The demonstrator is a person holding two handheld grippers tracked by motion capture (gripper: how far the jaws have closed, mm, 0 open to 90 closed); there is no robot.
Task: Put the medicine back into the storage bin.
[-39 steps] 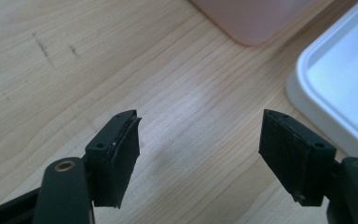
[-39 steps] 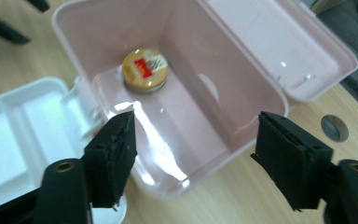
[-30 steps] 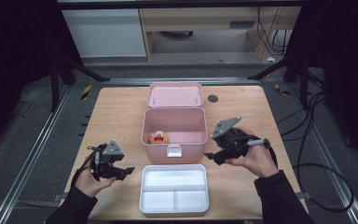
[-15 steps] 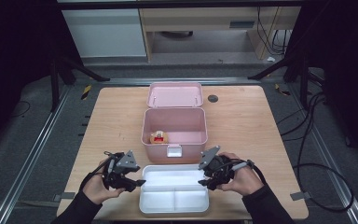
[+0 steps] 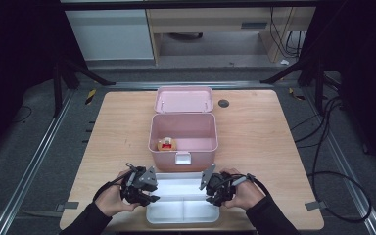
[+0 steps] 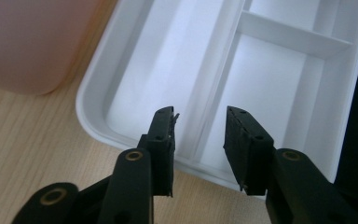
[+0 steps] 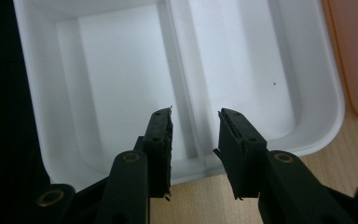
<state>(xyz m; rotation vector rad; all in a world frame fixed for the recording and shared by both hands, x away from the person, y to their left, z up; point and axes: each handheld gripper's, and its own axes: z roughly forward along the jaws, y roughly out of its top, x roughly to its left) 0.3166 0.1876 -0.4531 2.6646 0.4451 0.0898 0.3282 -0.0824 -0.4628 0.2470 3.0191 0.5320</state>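
The white tray sits at the near edge of the tabletop, right in front of the pink box. Its near edge is cut off at the bottom of the high view.

The left tongs are at the tray's left end. In the left gripper view, the left tongs have their jaws over the tray rim with a gap between them. The jaws have just been closing, and the rim sits between them. The pads do not press on it yet.

The right tongs are at the tray's right end. In the right gripper view, the right tongs are the same way: jaws apart over the tray rim, just been closing, not squeezing yet.

The box is open, and its lid lies flat behind it. A small red and tan thing sits inside, too small to make out. The hands hide both ends of the tray from above.
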